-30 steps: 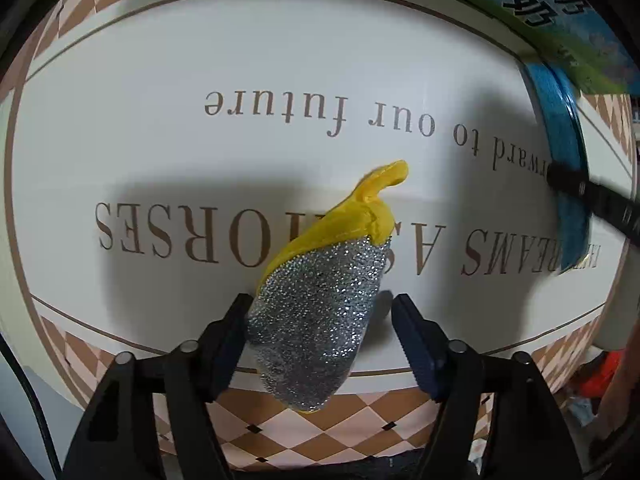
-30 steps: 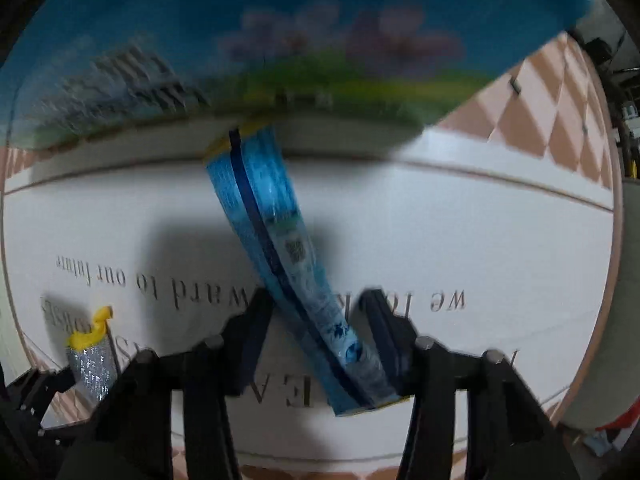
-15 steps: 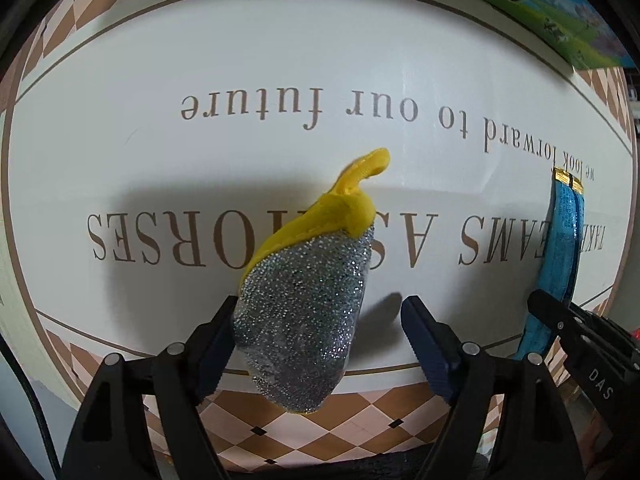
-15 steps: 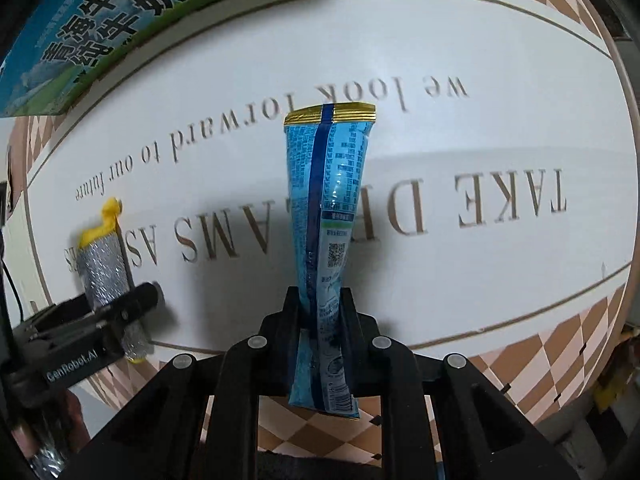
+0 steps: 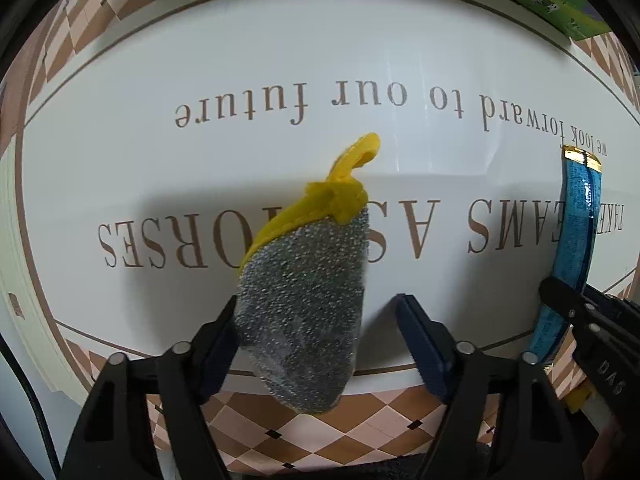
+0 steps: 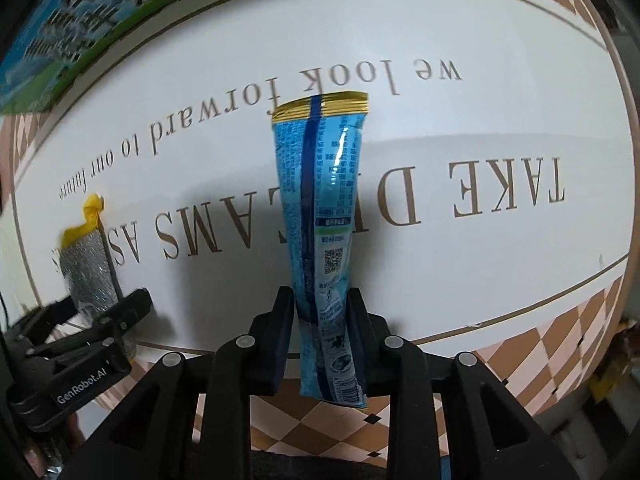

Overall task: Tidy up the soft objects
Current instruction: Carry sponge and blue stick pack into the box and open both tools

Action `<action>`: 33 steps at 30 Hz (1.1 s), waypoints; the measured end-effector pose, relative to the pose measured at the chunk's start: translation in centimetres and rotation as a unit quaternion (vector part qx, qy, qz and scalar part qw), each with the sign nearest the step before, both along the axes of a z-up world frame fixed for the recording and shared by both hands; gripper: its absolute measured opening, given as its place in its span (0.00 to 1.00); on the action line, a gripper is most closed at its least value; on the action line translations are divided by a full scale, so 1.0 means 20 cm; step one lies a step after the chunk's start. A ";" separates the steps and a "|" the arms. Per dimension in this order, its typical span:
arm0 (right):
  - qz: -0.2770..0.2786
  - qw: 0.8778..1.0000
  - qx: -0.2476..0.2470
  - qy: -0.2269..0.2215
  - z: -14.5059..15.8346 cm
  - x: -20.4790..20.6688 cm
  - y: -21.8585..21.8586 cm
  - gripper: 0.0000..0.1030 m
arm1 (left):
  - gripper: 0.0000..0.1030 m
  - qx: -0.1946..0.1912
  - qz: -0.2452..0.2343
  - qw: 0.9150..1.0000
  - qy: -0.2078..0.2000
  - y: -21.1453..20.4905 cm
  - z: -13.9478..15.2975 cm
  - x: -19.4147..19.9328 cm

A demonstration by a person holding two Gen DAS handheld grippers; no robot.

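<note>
My left gripper (image 5: 316,320) stands wide open around a silver mesh scrubber with a yellow top and loop (image 5: 308,288). The scrubber touches the left finger; a gap separates it from the right finger. It also shows in the right wrist view (image 6: 86,268). My right gripper (image 6: 320,320) is shut on a blue snack pouch with a gold sealed end (image 6: 320,216), held upright above the white tablecloth (image 6: 480,140). The pouch shows at the right edge of the left wrist view (image 5: 576,232), with the right gripper's finger (image 5: 568,300) on it.
The white tablecloth (image 5: 200,60) has brown lettering and a checkered border. A green and blue milk carton box (image 6: 72,28) lies at the far edge; it also shows in the left wrist view (image 5: 560,4). The near table edge is just below both grippers.
My right gripper closed on the blue pouch and pulled it back from the box to the near side. The left gripper stayed open around the scrubber, shifting slightly.
</note>
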State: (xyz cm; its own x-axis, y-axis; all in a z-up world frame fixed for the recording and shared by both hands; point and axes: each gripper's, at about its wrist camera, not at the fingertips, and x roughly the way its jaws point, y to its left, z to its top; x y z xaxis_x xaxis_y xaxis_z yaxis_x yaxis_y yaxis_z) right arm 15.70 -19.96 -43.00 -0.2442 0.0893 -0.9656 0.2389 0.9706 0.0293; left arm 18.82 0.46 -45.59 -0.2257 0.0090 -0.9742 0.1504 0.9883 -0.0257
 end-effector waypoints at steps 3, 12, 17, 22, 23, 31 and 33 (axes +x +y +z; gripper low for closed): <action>0.034 0.999 -0.022 -0.001 0.00 0.00 0.08 0.25 | 0.47 -0.002 -0.018 1.000 -0.008 -0.06 0.05 -0.02; 0.059 0.998 0.005 -0.023 0.17 0.02 0.19 0.16 | 0.46 -0.053 -0.012 0.998 -0.026 -0.22 0.31 -0.02; 0.056 0.995 0.048 -0.071 0.46 0.09 0.18 0.16 | 0.46 -0.102 -0.008 0.992 -0.076 -0.29 0.67 0.11; 0.042 0.985 0.085 -0.147 0.89 0.31 0.11 0.16 | 0.46 -0.136 -0.017 0.984 -0.116 -0.32 0.97 0.42; 0.040 0.982 0.088 -0.161 0.96 0.36 0.09 0.16 | 0.46 -0.136 -0.018 0.983 -0.122 -0.30 1.01 0.48; 0.043 0.972 0.039 -0.227 1.19 0.99 -0.02 0.16 | 0.46 -0.089 -0.001 0.986 -0.141 -0.13 1.04 1.20; 0.040 0.974 0.021 -0.222 1.14 1.12 -0.04 0.16 | 0.46 -0.072 -0.009 0.989 -0.131 -0.12 0.96 1.33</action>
State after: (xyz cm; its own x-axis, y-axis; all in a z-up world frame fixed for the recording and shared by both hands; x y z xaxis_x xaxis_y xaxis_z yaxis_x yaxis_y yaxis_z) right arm 38.06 -20.75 -20.27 0.1891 0.1291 -0.9734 0.1175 0.9812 0.1530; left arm 45.39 -1.98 -26.29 0.0332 -0.1318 -0.9907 0.1886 0.9743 -0.1233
